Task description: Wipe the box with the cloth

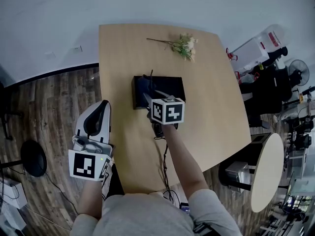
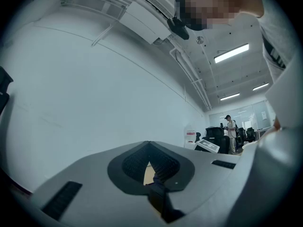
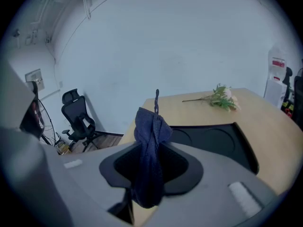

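Observation:
A black box [image 1: 167,87] lies flat near the middle of the light wood table [image 1: 211,107]; in the right gripper view the box [image 3: 213,138] shows two round recesses in its top. My right gripper [image 1: 150,101] hovers at the box's near left part, shut on a dark blue cloth [image 3: 149,160]. The cloth is bunched between the jaws with a thin loop sticking up. From the head view the cloth [image 1: 144,86] lies over the box's left side. My left gripper [image 1: 101,108] hangs off the table's left edge over the floor, shut and holding nothing, aimed up at the wall [image 2: 85,93].
A sprig of artificial flowers [image 1: 184,45] lies at the table's far side. A black cable [image 1: 165,166] runs over the near part of the table. A round side table [image 1: 268,171] stands right, a black office chair [image 3: 75,115] left, and a dark round base [image 1: 33,157] sits on the floor.

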Demonstrator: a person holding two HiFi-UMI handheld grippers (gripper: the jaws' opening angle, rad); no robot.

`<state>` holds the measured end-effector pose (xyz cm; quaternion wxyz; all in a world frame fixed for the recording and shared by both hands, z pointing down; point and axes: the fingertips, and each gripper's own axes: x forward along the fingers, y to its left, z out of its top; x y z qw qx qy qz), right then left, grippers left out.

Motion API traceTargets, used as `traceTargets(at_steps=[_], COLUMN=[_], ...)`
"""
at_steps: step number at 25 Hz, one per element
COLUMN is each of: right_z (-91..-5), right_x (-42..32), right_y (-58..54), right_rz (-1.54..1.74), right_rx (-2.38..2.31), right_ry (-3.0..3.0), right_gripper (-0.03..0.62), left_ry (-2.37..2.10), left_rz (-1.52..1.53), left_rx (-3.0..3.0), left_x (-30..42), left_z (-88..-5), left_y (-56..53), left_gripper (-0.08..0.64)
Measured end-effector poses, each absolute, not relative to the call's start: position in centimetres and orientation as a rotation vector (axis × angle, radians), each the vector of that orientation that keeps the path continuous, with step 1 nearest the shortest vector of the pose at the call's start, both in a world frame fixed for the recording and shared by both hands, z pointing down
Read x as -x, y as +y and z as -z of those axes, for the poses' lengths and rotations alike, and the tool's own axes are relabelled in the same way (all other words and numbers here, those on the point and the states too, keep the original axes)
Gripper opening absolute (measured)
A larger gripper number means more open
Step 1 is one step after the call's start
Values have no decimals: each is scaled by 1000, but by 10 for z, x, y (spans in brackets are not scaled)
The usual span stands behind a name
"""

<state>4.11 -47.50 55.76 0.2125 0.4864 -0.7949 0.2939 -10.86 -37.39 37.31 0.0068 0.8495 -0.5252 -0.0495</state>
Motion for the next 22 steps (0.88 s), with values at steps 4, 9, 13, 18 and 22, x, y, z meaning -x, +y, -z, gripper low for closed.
traceTargets(at_steps=[4, 9, 13, 18, 22], right_z=[-581, -591, -593, -595, -596], right_x=[-19, -27, -40, -67, -97], right_y=[-466, -466, -467, -470, -472], right_rz=[-840, -774, -690, -676, -681], right_rx=[-1295, -1327, -1344, -1402, -1465], right_ry=[-2166, -2124, -2086, -2039, -1996], right_gripper=[127, 127, 127, 127, 127], left_ry=[-1659, -1671, -1672, -1666, -1662], left_rz=[155, 158, 160, 171, 172], left_rx=[-2645, -2637, -2637, -2644, -2645], left_x=[115, 119, 118, 116, 114], left_z=[-374, -374, -373, -370, -370], left_y=[-372, -370, -369, -368, -366], left_gripper=[8, 8, 8, 8, 8])
